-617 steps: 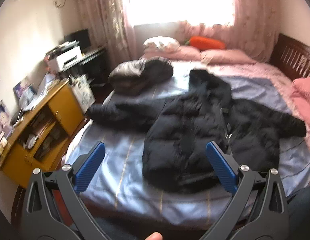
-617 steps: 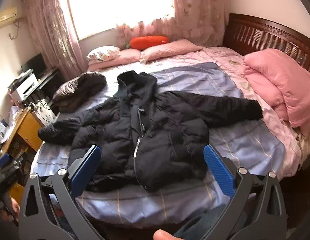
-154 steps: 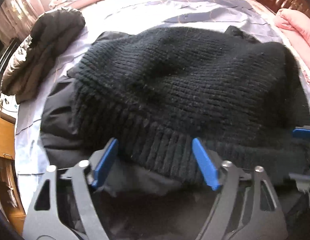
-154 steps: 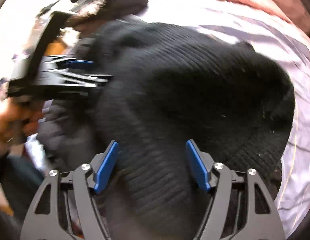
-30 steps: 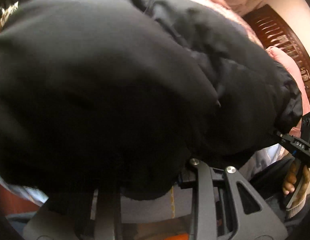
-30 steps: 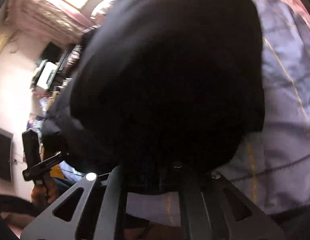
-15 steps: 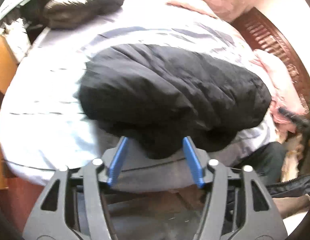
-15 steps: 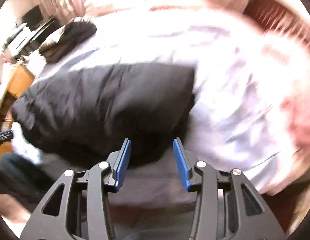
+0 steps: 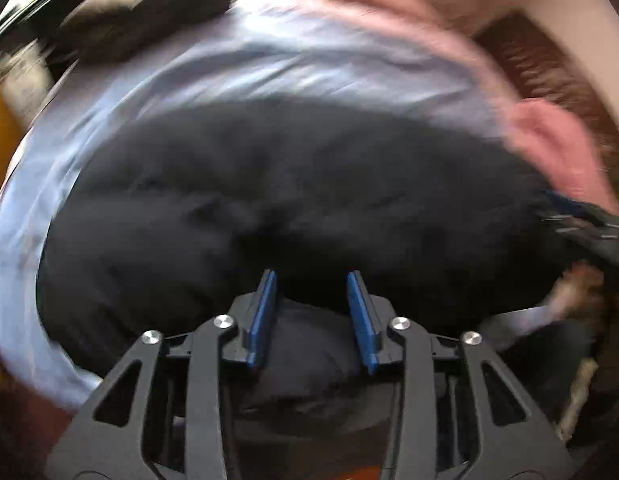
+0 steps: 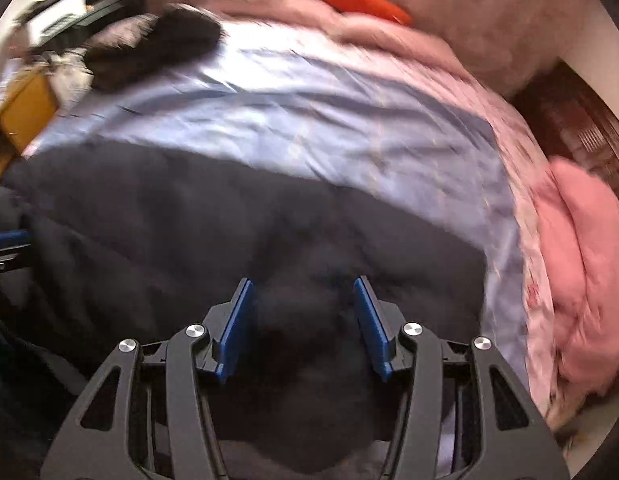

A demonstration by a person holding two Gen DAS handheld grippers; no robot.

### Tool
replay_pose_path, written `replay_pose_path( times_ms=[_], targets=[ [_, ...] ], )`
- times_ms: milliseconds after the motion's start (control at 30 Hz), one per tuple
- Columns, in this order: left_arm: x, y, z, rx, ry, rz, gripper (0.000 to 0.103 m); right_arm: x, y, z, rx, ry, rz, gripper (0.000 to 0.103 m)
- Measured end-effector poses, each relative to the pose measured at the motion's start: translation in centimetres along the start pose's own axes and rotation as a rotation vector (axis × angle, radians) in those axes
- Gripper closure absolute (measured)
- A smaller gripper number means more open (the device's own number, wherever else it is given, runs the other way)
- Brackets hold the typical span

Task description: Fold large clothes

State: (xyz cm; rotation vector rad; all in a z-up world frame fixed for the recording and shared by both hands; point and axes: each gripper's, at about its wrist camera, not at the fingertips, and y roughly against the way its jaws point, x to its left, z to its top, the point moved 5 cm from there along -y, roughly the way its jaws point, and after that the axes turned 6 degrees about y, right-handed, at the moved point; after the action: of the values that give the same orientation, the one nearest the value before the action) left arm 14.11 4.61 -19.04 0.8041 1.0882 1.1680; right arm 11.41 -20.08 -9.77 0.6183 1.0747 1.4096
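Both grippers hang over the folded black jacket at the near edge of the bed: the left gripper, jaws just closing, stands narrow and empty; the right gripper, just opening, holds nothing. Judging the fold nearly finished, I would press the bundle flat and square its near edge before letting it be.

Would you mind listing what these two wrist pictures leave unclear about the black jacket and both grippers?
- Left wrist view: motion blur hides the black jacket's folds and the right gripper.
- Right wrist view: the left gripper is cut off by the edge.
- Both views: the jacket's near edge is hidden behind gripper frames.
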Motion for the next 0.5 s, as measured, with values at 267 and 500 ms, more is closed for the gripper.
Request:
replay_pose_path(
  times_ms=[267,500],
  targets=[
    [0.8,-8.7,-5.0,0.224,0.065,0.030,0.093,0.3,-9.4,-7.5,0.206,-0.062,0.044,0.048],
    [0.3,-2.7,-4.3,0.141,0.051,-0.008,0.065,-0.4,-5.4,-7.0,0.192,-0.102,0.103,0.048]
  ],
)
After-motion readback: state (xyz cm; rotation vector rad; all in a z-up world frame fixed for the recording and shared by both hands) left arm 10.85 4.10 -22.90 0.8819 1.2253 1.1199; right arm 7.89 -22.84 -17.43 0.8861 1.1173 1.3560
